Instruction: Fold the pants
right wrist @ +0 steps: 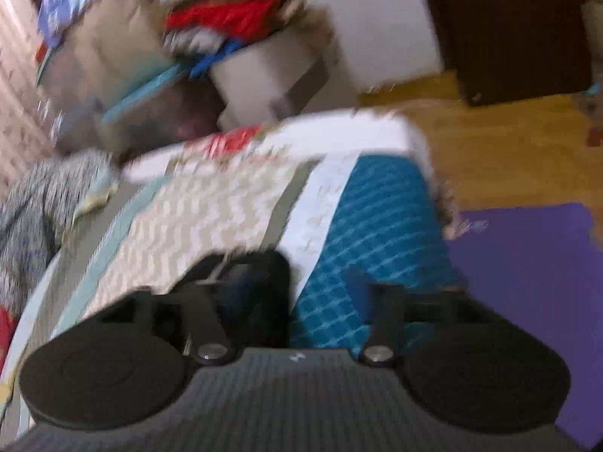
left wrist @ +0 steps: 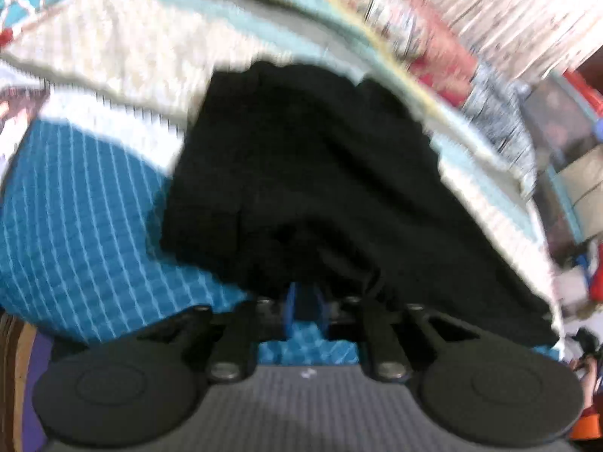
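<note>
The black pants lie bunched on a quilted bedspread of teal, white and cream panels. In the left wrist view my left gripper has its blue fingers close together, shut on the near edge of the pants, and the cloth drapes over the tips. In the blurred right wrist view my right gripper has its fingers spread wide. A black fold of the pants lies by its left finger, and nothing is held between the fingers.
The bed's corner drops to a wooden floor with a purple mat. A grey patterned garment lies on the bed's far side. Boxes and piled clothes stand beyond the bed. A dark wooden cabinet is at right.
</note>
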A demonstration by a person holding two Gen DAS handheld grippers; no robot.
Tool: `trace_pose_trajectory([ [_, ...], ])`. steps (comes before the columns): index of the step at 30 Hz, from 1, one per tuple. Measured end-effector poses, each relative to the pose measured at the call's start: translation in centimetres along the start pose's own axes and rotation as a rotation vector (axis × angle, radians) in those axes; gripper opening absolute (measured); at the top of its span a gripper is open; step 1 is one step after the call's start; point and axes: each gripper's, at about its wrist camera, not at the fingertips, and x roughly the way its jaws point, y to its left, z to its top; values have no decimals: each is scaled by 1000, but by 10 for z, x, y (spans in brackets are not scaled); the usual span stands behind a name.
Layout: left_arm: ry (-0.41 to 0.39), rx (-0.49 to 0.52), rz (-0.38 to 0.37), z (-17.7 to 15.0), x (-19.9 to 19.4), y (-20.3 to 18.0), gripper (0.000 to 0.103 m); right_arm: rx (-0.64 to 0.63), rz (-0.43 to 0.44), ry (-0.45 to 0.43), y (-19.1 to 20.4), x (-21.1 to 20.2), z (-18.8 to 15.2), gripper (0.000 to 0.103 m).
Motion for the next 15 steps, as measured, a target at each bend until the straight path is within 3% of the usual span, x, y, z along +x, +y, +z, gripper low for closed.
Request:
trace_pose_trajectory([
  [3, -133, 10, 28, 20, -21, 2, 39, 12, 26, -109, 5, -30, 6, 60],
  [5, -188, -9, 67, 35, -23, 9, 57, -52, 119, -128, 24, -47, 4, 57],
  [6, -196, -26, 86, 40, -21, 13, 57, -95, 177, -114, 38, -53, 2, 57],
  [8, -196, -63, 91, 53, -10, 21, 57, -196, 326, -23, 70, -61, -10, 56],
  [12, -207, -92, 35, 65, 11, 21, 57, -367, 665, 355, 152, -59, -70, 55],
  [15, -189, -87, -12, 70, 27, 9, 57, -465, 794, 557, 213, -57, -133, 55],
])
